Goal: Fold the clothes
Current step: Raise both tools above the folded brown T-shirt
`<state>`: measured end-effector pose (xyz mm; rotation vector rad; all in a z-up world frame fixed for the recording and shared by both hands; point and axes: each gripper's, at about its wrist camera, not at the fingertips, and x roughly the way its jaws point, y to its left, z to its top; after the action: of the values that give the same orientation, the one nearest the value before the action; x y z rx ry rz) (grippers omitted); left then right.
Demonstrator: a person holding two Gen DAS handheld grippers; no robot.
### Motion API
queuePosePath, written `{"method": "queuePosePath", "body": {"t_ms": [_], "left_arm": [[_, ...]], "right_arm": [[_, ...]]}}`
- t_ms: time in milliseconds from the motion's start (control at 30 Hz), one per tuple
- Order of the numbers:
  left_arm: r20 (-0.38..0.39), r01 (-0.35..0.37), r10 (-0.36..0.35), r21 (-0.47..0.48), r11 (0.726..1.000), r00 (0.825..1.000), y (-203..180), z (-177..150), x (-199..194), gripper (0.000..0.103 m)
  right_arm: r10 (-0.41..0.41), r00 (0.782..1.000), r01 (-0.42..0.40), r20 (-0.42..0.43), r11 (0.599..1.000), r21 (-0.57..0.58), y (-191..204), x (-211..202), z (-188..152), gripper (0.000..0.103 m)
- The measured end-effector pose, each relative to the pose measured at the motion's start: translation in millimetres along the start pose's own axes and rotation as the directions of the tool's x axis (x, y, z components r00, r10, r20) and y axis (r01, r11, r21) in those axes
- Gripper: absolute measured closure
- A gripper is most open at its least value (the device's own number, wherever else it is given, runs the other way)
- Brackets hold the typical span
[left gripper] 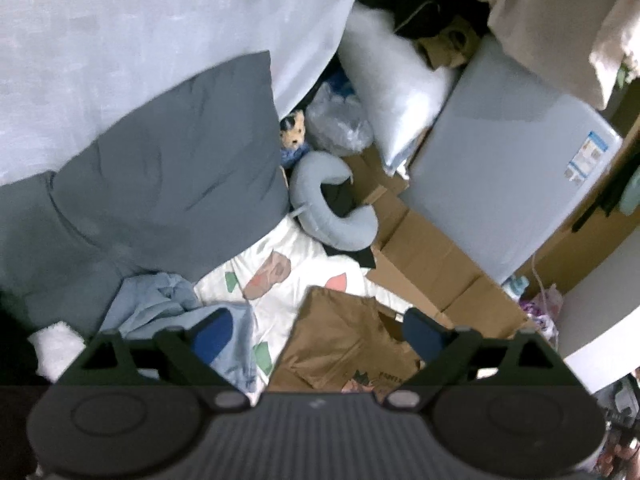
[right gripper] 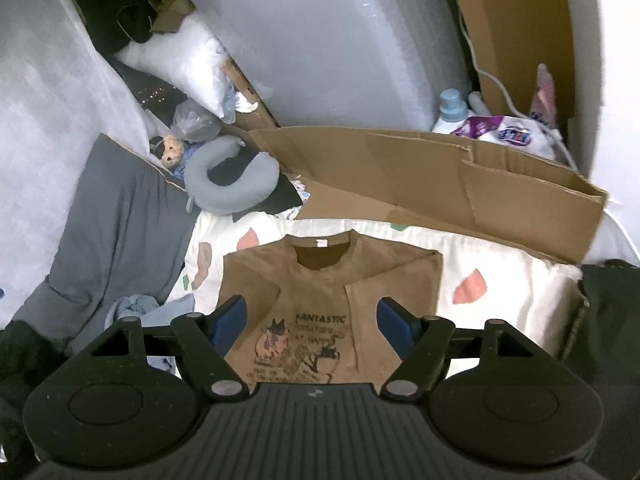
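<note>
Where sleeves fold inward, brown T-shirt (right gripper: 320, 280), flat, printed

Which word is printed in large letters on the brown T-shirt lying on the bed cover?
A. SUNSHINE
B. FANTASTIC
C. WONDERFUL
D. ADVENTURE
B: in the right wrist view the brown T-shirt shows FANTASTIC above its cartoon print.

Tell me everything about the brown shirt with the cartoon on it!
The brown T-shirt looks like soft cotton. It lies flat, front up, on the white patterned sheet, sleeves folded in over the chest. It has a round neck with a small white tag, and a print with cartoon animals and the word FANTASTIC. Neither gripper touches it.
</note>
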<state>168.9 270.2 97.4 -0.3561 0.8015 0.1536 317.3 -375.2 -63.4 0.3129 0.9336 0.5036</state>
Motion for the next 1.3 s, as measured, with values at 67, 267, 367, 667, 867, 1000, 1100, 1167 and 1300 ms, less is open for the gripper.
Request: {"method": "queuePosePath", "body": {"t_ms": [67, 267, 367, 667, 867, 1000, 1100, 1167, 1300], "left_arm": [[0.011, 0.002, -0.003, 0.022, 1.000, 1.000, 0, 1, -10, 0.009], [0.026, 0.025, -0.027, 0.091, 0.996, 0.999, 5, -5, -38, 0.008], [0.025, 0.035, -0.038, 0.112, 0.993, 0.999, 9, -19, -46, 0.008], [0.038, 0.075, -0.081, 0.137, 0.988, 0.996, 35, -76, -57, 0.008], [0.029, 0.065, -0.070, 0.150, 0.987, 0.997, 46, -115, -56, 0.008], [0.034, 0.088, -0.093, 0.131, 0.987, 0.995, 51, -135, -59, 0.008], [0.037, 0.086, -0.092, 0.155, 0.984, 0.995, 53, -150, -56, 0.008], [0.035, 0.069, -0.076, 0.174, 0.982, 0.996, 56, -163, -50, 0.014], [-0.001, 0.069, -0.069, 0.170, 0.983, 0.998, 69, -188, -28, 0.021]], "right_arm": [[-0.012, 1.000, 0.012, 0.003, 1.000, 0.000, 2, -16, -9, 0.025], [-0.052, 0.998, 0.051, 0.025, 0.998, 0.030, 5, -58, -34, 0.024], [-0.073, 0.996, 0.071, 0.048, 0.996, 0.045, 9, -78, -49, 0.024], [-0.088, 0.993, 0.088, 0.074, 0.996, 0.000, 27, -125, -94, 0.024], [-0.150, 0.987, 0.150, 0.054, 0.989, -0.001, 26, -134, -131, 0.025], [-0.175, 0.982, 0.175, 0.066, 0.985, 0.013, 22, -139, -155, 0.025], [-0.188, 0.979, 0.187, 0.079, 0.982, 0.023, 19, -138, -177, 0.025], [-0.185, 0.980, 0.184, 0.077, 0.983, 0.026, 17, -135, -192, 0.025], [-0.180, 0.981, 0.178, 0.073, 0.984, 0.031, 14, -124, -224, 0.025]]}}
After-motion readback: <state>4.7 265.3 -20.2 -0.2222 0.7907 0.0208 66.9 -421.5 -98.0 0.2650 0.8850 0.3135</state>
